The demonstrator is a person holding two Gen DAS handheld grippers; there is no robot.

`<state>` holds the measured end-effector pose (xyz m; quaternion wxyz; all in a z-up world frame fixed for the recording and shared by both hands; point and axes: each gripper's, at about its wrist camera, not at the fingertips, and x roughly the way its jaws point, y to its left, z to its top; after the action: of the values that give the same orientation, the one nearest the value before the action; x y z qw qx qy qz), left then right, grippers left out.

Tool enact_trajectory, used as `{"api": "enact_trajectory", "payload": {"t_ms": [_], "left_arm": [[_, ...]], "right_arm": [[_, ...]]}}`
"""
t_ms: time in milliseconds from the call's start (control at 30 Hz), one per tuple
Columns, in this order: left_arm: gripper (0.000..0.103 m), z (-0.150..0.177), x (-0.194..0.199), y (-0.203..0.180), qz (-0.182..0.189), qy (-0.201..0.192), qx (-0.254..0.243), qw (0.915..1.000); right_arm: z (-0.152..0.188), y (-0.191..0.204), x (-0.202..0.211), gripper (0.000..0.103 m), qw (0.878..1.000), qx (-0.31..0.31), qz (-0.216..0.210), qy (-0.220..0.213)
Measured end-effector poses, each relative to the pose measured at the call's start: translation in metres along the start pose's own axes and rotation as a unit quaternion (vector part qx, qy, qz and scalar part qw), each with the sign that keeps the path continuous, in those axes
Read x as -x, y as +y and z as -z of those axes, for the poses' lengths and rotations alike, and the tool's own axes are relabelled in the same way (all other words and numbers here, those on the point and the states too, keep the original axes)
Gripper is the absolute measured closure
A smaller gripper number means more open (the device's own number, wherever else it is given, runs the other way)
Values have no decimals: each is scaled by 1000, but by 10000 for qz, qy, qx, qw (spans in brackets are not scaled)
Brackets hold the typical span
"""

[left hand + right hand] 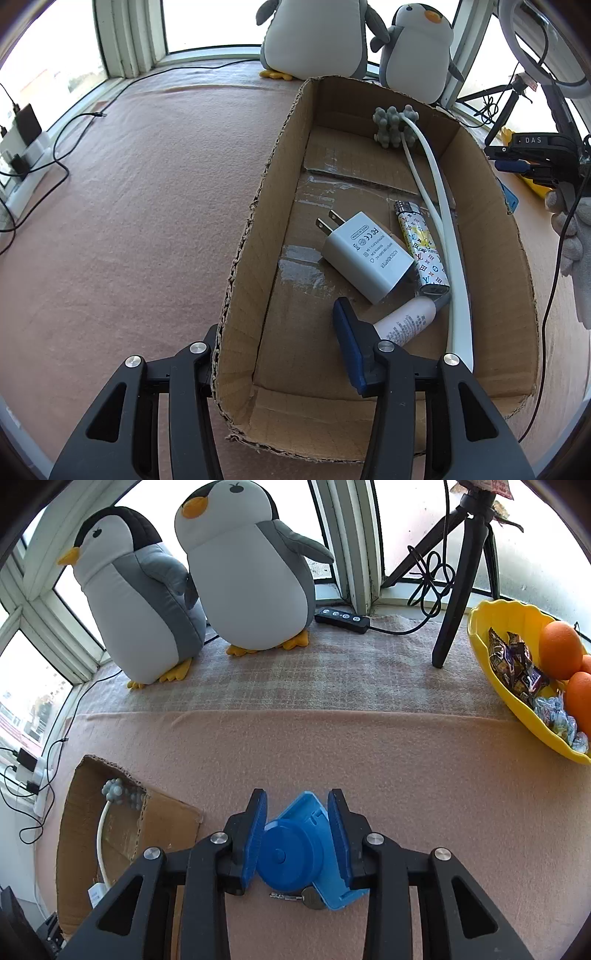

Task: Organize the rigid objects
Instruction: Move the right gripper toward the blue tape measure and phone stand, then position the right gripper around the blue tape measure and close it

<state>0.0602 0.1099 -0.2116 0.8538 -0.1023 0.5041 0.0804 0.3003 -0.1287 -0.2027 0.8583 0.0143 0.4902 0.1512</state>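
A cardboard box (pixel 258 236) lies on the pink blanket; in the right wrist view the cardboard box (pixel 74 812) sits at lower left. Inside lie a white charger (pixel 365 254), a patterned lighter (pixel 421 247), a pink tube (pixel 406 317), a white cable (pixel 454 266) and a grey bumpy piece (pixel 391 125). My left gripper (pixel 280 343) is open and straddles the box's near left wall, with one blue pad (pixel 349 343) inside. My right gripper (pixel 297 834) is shut on a blue round-topped plastic object (pixel 295 849), which has a small key (pixel 295 897) under it.
Two plush penguins (pixel 251 572) stand at the back by the window. A yellow bowl (pixel 491 657) of oranges and wrapped sweets sits at right. A black tripod (pixel 461 572) and a black power strip (pixel 341 618) stand behind. Chargers and cables (pixel 26 147) lie at far left.
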Motion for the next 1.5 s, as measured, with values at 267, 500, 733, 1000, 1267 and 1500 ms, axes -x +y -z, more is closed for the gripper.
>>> {"api": "enact_trajectory", "payload": {"t_ms": [267, 500, 733, 1000, 1267, 1500], "left_arm": [[56, 1, 0, -1, -7, -10, 12, 10000], [56, 1, 0, -2, -13, -20, 1, 10000], [56, 1, 1, -1, 25, -31, -12, 10000], [56, 1, 1, -1, 40, -33, -23, 10000], [56, 1, 0, -1, 97, -26, 59, 9999], [56, 0, 0, 0, 108, -9, 83, 9999]], "right_arm": [[-1, 7, -24, 74, 9976, 329, -266, 552], [42, 15, -7, 82, 9915, 709, -720, 821], [83, 19, 13, 82, 9889, 1066, -452, 932], [83, 22, 35, 73, 9919, 1113, -409, 461], [69, 50, 23, 61, 9814, 1848, -209, 485], [72, 60, 9, 59, 9723, 2267, 12, 567]]}}
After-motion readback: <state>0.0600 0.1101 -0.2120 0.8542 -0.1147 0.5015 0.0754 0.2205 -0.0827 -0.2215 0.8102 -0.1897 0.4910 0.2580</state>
